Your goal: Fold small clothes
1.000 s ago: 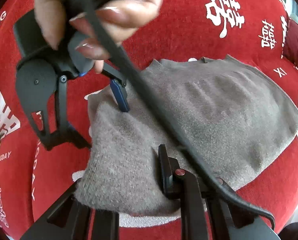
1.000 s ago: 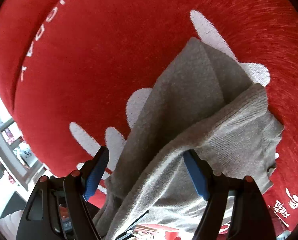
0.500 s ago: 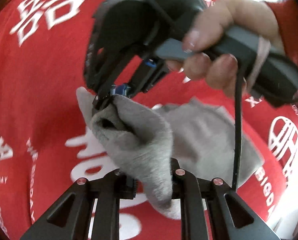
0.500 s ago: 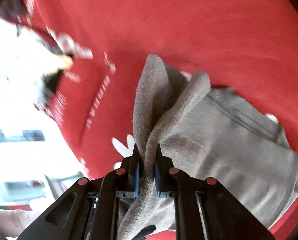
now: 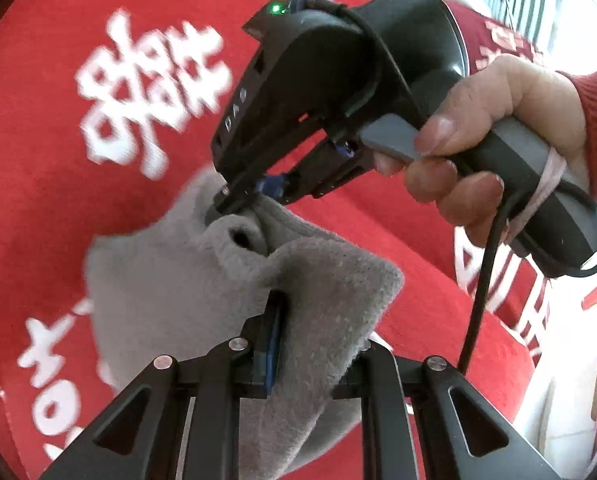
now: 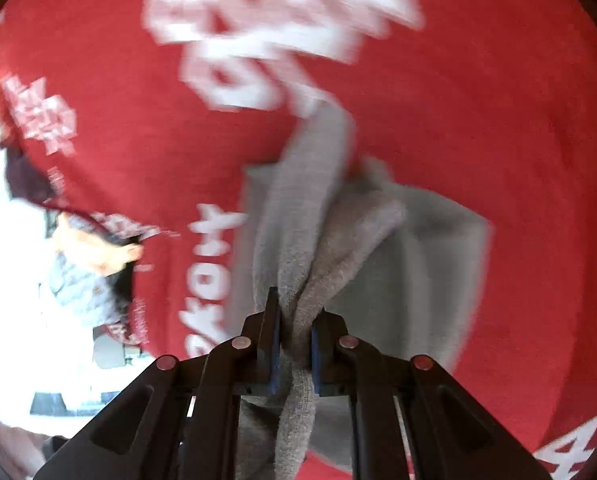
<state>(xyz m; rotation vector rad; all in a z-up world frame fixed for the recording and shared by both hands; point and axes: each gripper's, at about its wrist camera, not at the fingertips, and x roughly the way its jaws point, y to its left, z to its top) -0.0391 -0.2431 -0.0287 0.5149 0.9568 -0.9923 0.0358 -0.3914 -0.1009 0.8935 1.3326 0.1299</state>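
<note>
A red plush blanket with white lettering (image 5: 38, 128) lies beneath; the left gripper (image 5: 298, 344) and right gripper (image 6: 295, 330) each pinch the fuzzy grey knit garment (image 5: 170, 280), lifting it above the blanket.

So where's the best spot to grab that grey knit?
By its edge, from above, as both grippers do here. The left gripper and right gripper are each shut on a bunched edge of the grey knit. It is limp, so pinched folds likely hold better than the flat middle.
</note>
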